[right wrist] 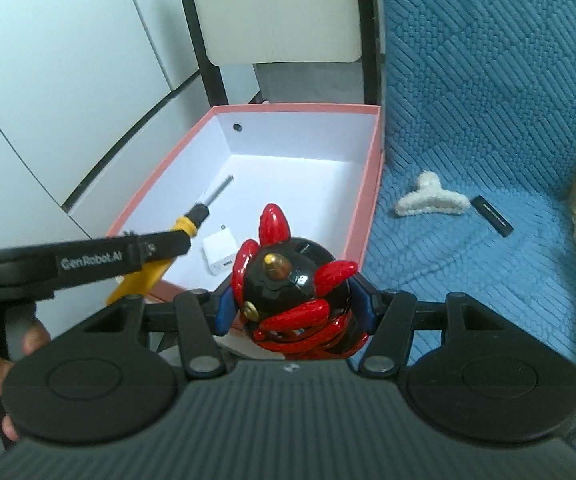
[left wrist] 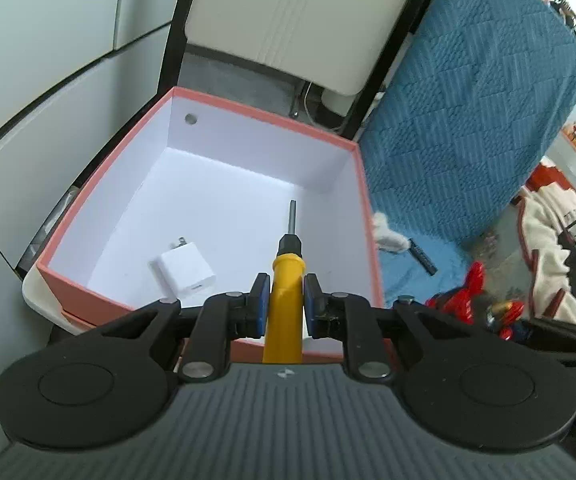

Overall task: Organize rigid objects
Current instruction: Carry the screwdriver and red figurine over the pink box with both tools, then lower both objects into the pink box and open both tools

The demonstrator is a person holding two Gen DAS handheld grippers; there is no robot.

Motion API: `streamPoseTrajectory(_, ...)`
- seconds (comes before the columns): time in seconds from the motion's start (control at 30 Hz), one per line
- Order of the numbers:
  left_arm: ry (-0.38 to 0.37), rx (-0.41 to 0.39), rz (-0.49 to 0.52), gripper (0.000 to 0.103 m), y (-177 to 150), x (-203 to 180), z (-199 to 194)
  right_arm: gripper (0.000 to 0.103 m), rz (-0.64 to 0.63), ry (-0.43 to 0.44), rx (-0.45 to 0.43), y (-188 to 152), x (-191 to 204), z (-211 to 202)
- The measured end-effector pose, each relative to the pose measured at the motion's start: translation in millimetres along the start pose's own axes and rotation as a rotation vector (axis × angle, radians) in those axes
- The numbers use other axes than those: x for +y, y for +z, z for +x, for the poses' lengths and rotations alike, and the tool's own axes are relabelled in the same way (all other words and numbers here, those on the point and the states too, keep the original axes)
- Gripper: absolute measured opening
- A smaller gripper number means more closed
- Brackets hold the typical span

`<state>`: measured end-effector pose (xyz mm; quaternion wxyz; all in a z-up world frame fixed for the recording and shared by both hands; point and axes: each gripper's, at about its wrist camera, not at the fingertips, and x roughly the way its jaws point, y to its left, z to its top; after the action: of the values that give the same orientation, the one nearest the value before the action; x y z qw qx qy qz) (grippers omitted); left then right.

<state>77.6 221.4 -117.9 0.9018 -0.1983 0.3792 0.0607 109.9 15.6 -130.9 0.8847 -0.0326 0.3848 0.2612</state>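
Closest in, the left gripper (left wrist: 284,300) has its blue pads clamped on the yellow handle of a screwdriver (left wrist: 286,280), whose black collar and metal shaft point forward over the open pink box (left wrist: 370,224). The right gripper (right wrist: 294,304) is closed around a glossy black-and-red figurine (right wrist: 300,296) with red fins and brass studs, held at the near rim of the same box. From the right wrist view the left gripper (right wrist: 160,246) comes in from the side, the screwdriver (right wrist: 186,226) angled over the box's (right wrist: 368,200) near left corner.

On the white floor of the box lies a white USB charger (left wrist: 186,274), prongs pointing away, just left of the screwdriver shaft.

Beyond the box's right wall, a blue quilted cover (right wrist: 488,120) carries a white fluffy hair claw (right wrist: 428,198) and, just beside it, a small black stick-shaped device (right wrist: 492,215). Behind the box stands a black-framed chair with a cream back (left wrist: 300,12), and white cabinet panels (right wrist: 48,60) rise to the left.
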Motion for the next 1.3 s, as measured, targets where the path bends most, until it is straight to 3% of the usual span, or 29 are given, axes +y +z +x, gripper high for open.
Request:
streamPoseTrajectory(0.4,0.021,0.098,-0.045,0.021,32.2,66.4,76.2,0.06,-0.045,0.005,0.101,30.9,18.4,86.1)
streamPoseTrajectory(0.77,0.05,0.197,-0.041,0.021,31.0,88.4,128.3,0.061,-0.011,-0.014,0.199,24.3,12.1,143.1)
streamPoseTrajectory(1.03,0.03,0.196,-0.072,0.022,28.9,91.2,133.2,0.06,-0.052,-0.015,0.204,23.6,20.1,143.9)
streamPoseTrajectory(1.3,0.033,0.145,-0.057,0.022,31.0,82.8,101.5,0.061,-0.033,0.006,0.176,26.2,21.8,124.0)
